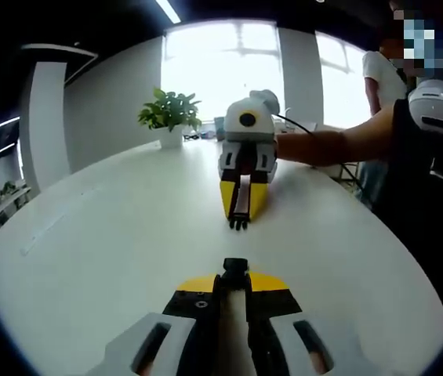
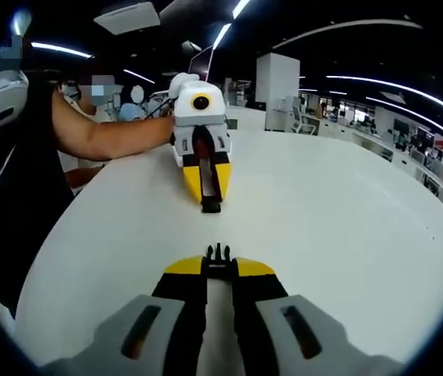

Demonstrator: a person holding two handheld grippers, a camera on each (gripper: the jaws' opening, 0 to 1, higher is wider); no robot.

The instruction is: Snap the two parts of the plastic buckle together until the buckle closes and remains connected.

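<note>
In the left gripper view my left gripper [image 1: 235, 283] is shut on the black socket half of the buckle [image 1: 235, 269], which sticks out past the yellow jaw tips. Facing it across a gap of bare table, my right gripper [image 1: 239, 211] is shut on the pronged half [image 1: 239, 224], prongs pointing at the socket. In the right gripper view the right gripper [image 2: 219, 272] holds the pronged half [image 2: 219, 254], and the left gripper [image 2: 209, 194] holds the socket half [image 2: 211, 207] opposite. The halves are apart and roughly in line. A pale strap runs back between each pair of jaws.
Both grippers hover low over a large white round table [image 1: 111, 235]. A potted plant [image 1: 170, 116] stands at its far edge by bright windows. A person's forearm [image 1: 323, 146] reaches in from the right; another person [image 1: 382, 78] stands behind. Office desks [image 2: 378, 137] lie beyond.
</note>
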